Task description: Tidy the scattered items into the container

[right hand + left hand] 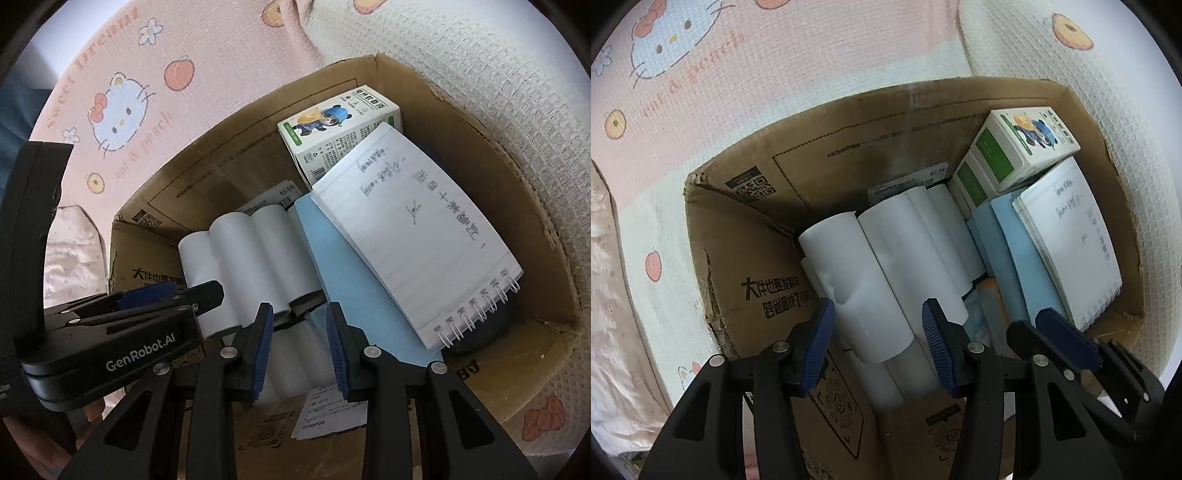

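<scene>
A brown cardboard box [849, 147] [480, 155] lies open on a pink cartoon mat. Inside it lie several white paper rolls [897, 251] [255, 254], a spiral notebook [1071, 236] [417, 240] on a light blue book [1019, 254] [354, 291], and green-and-white cartons [1023, 140] [340, 129]. My left gripper [877, 332] is open over the box, its jaws on either side of the nearest white roll without pressing it. My right gripper [299, 339] is open and empty above the rolls. The left gripper also shows in the right wrist view [147, 295].
The pink and white Hello Kitty mat [738, 74] [147, 92] surrounds the box. A crumpled pale cloth [605, 295] [74, 251] lies to the left of the box. The right gripper's finger [1067, 339] shows at the box's near right.
</scene>
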`<action>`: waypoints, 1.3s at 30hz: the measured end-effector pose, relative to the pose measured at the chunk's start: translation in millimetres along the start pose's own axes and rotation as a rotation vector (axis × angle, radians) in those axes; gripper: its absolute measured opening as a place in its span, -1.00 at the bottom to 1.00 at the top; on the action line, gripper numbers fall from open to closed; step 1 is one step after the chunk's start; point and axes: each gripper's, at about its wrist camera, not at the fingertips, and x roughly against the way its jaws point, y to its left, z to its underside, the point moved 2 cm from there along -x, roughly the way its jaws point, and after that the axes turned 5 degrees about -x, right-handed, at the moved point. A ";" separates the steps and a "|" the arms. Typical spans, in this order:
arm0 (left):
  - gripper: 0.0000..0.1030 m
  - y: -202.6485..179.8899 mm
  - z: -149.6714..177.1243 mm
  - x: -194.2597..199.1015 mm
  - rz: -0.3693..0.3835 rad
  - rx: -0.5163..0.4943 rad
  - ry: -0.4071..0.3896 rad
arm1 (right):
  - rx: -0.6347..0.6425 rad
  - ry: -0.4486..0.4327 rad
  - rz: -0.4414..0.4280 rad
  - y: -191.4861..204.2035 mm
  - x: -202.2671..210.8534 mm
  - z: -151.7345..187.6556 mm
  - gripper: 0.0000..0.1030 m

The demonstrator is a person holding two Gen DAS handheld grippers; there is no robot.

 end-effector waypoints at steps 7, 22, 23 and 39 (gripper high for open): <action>0.02 -2.7 3.5 -0.6 0.018 -0.026 -0.005 | 0.025 0.042 -0.033 0.3 6.0 -1.3 -0.47; -0.30 39.1 -15.3 56.1 0.182 0.000 -0.167 | 0.128 0.227 0.188 31.7 -41.1 0.7 -0.47; -0.35 41.8 -18.1 56.6 0.189 0.000 -0.173 | 0.126 0.240 0.195 33.5 -47.4 -0.6 -0.47; -0.37 40.5 -18.6 42.5 0.222 -0.092 -0.128 | 0.126 0.281 0.240 35.3 -71.8 -8.8 -0.47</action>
